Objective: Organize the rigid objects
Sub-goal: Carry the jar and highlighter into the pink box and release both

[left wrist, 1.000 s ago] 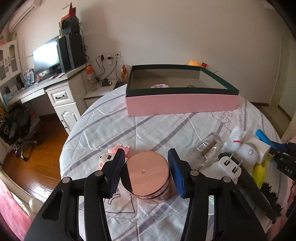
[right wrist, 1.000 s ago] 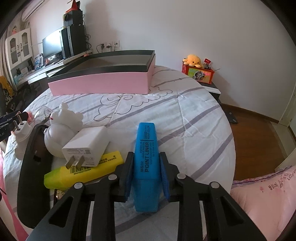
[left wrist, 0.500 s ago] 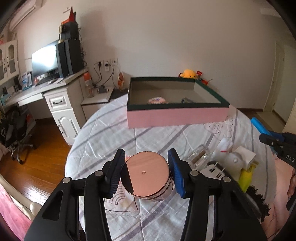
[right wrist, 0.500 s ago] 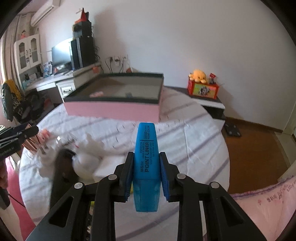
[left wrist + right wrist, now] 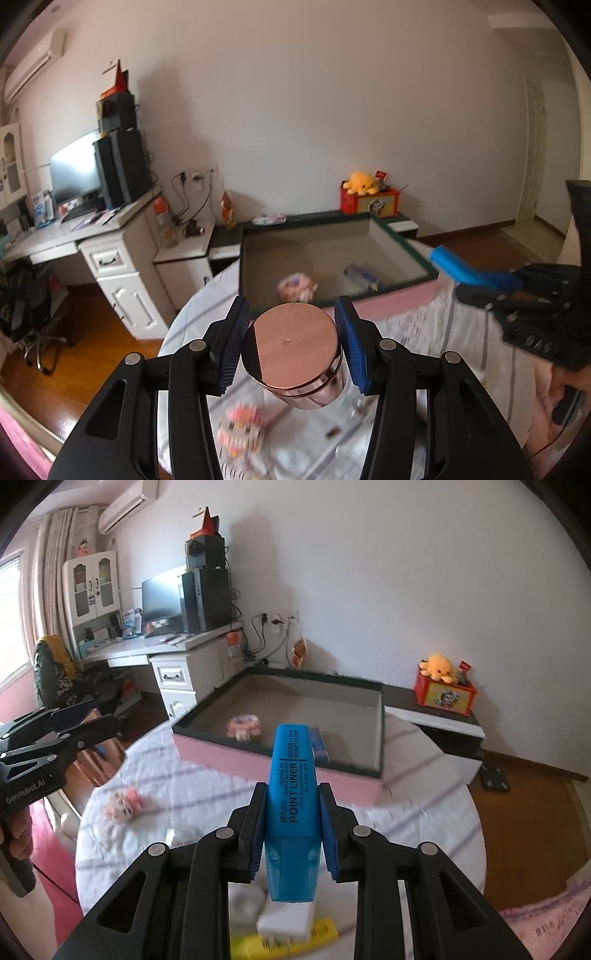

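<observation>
My left gripper (image 5: 291, 343) is shut on a rose-gold round tin (image 5: 293, 350) and holds it high above the table, in front of the pink box (image 5: 388, 299). My right gripper (image 5: 291, 819) is shut on a blue highlighter (image 5: 291, 797), raised above the table and pointing at the pink box (image 5: 280, 768). The box holds a small pink toy (image 5: 243, 725) and a blue item (image 5: 319, 744). The right gripper with the highlighter (image 5: 472, 271) shows at the right of the left wrist view.
On the round clothed table (image 5: 424, 830) lie a pink block toy (image 5: 123, 803), a white charger (image 5: 284, 923) and a yellow highlighter (image 5: 288, 941). A white desk (image 5: 114, 258) with a monitor stands left; a low cabinet with an orange plush (image 5: 437, 668) stands behind.
Both grippers have risen well above the table with their objects and moved toward the pink box. The box interior now shows from above.
</observation>
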Tool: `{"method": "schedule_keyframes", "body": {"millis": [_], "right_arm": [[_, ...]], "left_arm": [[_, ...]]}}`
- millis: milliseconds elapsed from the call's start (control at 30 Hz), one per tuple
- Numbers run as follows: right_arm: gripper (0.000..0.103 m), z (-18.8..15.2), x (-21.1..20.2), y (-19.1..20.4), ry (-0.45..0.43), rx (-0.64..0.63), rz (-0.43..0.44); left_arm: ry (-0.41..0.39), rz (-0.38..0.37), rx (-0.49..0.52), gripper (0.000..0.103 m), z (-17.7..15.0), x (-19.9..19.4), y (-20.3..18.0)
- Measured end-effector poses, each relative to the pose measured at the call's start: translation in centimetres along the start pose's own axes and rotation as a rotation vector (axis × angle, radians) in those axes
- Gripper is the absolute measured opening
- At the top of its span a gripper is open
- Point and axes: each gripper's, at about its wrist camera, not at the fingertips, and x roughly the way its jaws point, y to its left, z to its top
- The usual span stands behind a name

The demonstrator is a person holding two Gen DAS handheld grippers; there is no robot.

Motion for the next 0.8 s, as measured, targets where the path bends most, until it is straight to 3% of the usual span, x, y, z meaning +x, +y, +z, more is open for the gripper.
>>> {"method": "schedule_keyframes", "body": {"millis": [200, 400, 800], "right_arm": [[0.027, 3.5, 2.7, -0.1, 0.004, -0.028, 0.021], [0.027, 6.1, 6.5, -2.0, 0.043, -0.016, 0.025], [0.027, 7.7, 17.8, -5.3, 0.261, -0.012, -0.003]], "left_arm": [[0.010, -0.044, 0.027, 0.049, 3.9, 3.7, -0.6], [0.072, -0.076, 0.039, 0.049, 6.8, 9.5, -0.7], [0.298, -0.101, 0.072, 0.048, 8.8, 23.5, -1.5]]}}
